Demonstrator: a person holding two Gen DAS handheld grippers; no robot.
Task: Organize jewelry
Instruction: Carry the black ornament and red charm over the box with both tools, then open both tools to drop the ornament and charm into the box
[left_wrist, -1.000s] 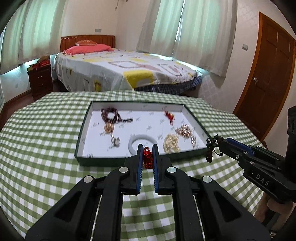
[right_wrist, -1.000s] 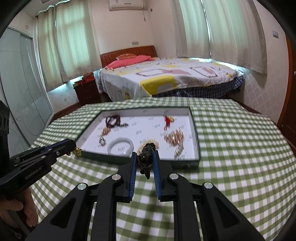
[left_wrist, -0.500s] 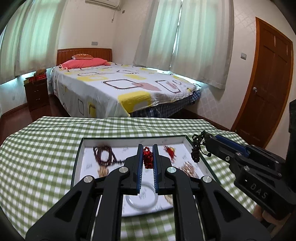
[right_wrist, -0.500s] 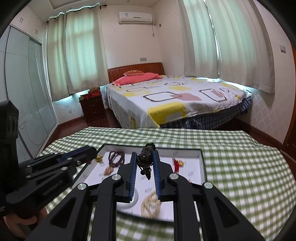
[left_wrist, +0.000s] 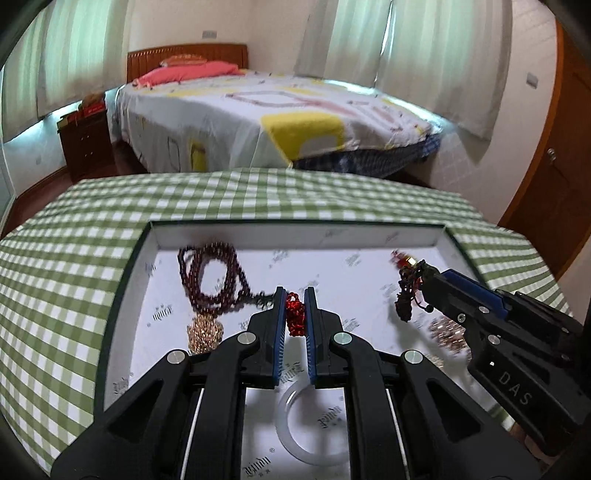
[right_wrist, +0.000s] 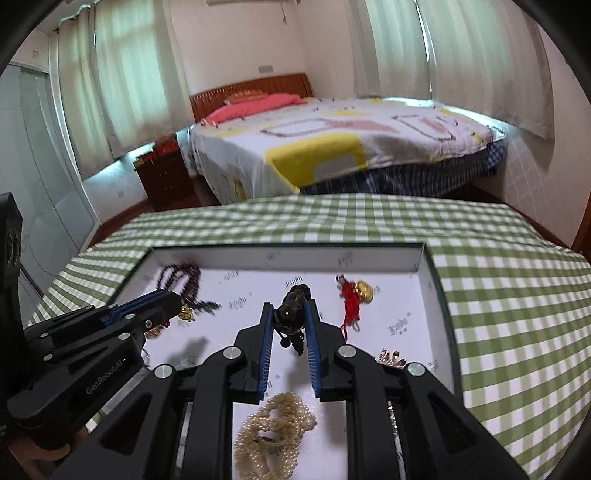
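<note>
Most jewelry already lies in the shallow white-lined tray (left_wrist: 332, 236) on the bench. Your left gripper (left_wrist: 295, 317) fingers are clamped on a red bead bracelet (left_wrist: 294, 319), your right gripper (right_wrist: 289, 325) fingers on a dark bead bracelet (right_wrist: 290, 314); both hang over the tray, not yet placed.

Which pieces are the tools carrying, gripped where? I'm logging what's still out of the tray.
Left tool: red bead bracelet, pinched mid-strand. Right tool: dark bead bracelet, by its largest bead.

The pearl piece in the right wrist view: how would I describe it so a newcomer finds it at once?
Start at the shallow white-lined tray on the green checked tablecloth. Come to the tray's near edge, just below the right gripper fingers. The pearl strand lies heaped there, the only cream-coloured, small-beaded pile; the other pieces are red, dark or gold.
</note>
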